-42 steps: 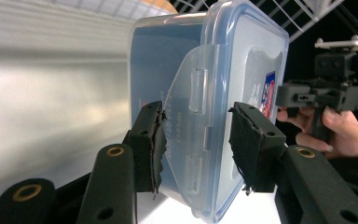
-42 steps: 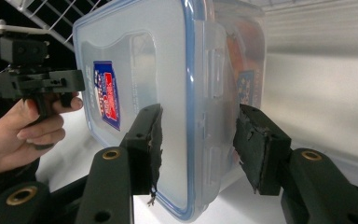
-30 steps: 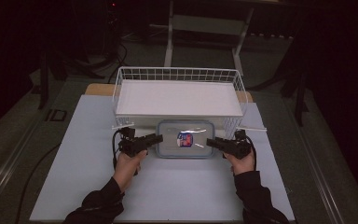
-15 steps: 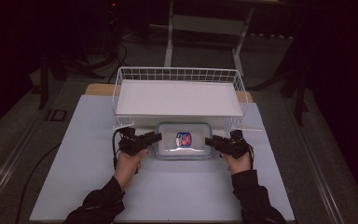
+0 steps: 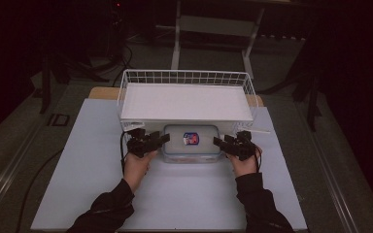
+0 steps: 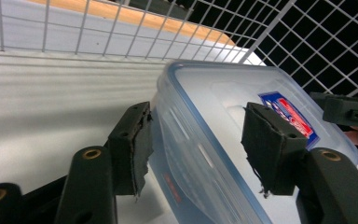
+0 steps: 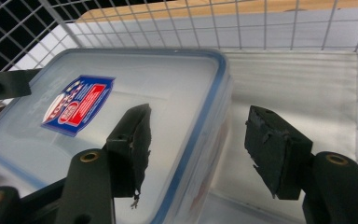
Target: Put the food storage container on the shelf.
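Clear lidded container (image 5: 191,142): near side of wire basket (image 5: 186,76), on table. Likely light, stiff, slippery plastic; best taken at its end rims. Left gripper (image 6: 196,140) and right gripper (image 7: 198,140) both wide, each straddling one end.

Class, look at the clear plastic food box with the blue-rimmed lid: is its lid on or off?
On. The clear plastic food box has its blue-rimmed lid seated flat on top, its blue rim running unbroken along the visible edges.

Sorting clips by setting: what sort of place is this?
Probably a lab or studio recording bench: a white table in a dark room, bearing a wire basket and a lidded plastic container, with metal stands behind.
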`<state>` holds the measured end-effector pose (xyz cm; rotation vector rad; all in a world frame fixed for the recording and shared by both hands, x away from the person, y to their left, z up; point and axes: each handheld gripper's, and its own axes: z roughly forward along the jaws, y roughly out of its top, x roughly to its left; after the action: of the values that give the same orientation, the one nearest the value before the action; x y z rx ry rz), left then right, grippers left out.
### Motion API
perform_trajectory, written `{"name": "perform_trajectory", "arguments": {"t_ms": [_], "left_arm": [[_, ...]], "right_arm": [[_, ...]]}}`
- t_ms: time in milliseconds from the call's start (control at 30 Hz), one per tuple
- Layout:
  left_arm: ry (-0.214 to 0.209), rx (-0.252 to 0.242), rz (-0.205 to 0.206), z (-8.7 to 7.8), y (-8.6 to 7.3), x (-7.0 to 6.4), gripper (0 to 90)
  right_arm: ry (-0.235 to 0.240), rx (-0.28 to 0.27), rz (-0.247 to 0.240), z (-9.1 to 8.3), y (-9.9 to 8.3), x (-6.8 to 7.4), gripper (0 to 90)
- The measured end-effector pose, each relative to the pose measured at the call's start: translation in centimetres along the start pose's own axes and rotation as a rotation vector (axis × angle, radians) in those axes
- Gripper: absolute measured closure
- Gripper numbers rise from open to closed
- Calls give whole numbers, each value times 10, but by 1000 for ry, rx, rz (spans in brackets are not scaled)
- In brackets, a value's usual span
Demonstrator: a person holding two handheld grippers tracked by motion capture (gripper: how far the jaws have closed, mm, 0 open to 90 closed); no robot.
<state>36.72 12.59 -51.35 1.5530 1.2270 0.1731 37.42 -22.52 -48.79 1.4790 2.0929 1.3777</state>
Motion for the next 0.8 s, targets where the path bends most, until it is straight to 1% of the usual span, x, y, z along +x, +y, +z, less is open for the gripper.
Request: {"name": "perform_trajectory", "arguments": {"t_ms": [33, 100, 133, 200, 233, 267, 300, 333, 367, 400, 467, 533, 600, 633, 667, 733, 800], "left_arm": [[6, -1, 6, 0, 1, 0, 416], [5, 5, 3, 0, 1, 0, 415], [12, 4, 6, 0, 1, 0, 410], [16, -3, 8, -2, 0, 0, 395], [31, -14, 16, -5, 0, 0, 388], [31, -20, 13, -7, -1, -1, 379], [25, -19, 6, -10, 0, -2, 375], [17, -21, -2, -13, -1, -3, 353], [4, -20, 22, -17, -1, -4, 343], [-13, -20, 28, -20, -2, -6, 322], [-24, -14, 53, -26, -3, -9, 303], [-21, -18, 63, -33, -5, -14, 271], [-64, -31, 81, -41, -5, -17, 236], [-71, -31, 100, -46, -5, -19, 218], [-75, -27, 117, -49, -5, -22, 200], [-97, -11, 139, -55, -5, -26, 140], [-122, 10, 159, -60, -6, -30, 128]], "right_arm": [[-4, -1, 4, 1, 0, 0, 402], [-15, -6, 4, 1, 1, 1, 402], [-17, -7, 1, 1, 1, 2, 402], [-21, -7, -13, 0, 0, 3, 401], [-19, -6, -14, -1, 0, 4, 394], [-18, -8, -15, -3, -1, 5, 395], [-15, -11, -18, -4, -1, 6, 394], [-16, -17, -25, -7, -2, 8, 394], [-14, -22, -34, -9, -2, 10, 394], [-9, -25, -35, -12, -2, 12, 394], [1, -39, -43, -18, -2, 18, 394], [12, -52, -57, -24, -3, 25, 397], [33, -60, -75, -29, -3, 34, 403], [44, -64, -85, -32, -4, 39, 404], [55, -67, -90, -34, -5, 44, 408], [79, -65, -93, -37, -10, 52, 411], [101, -52, -104, -37, -15, 59, 427]]}}
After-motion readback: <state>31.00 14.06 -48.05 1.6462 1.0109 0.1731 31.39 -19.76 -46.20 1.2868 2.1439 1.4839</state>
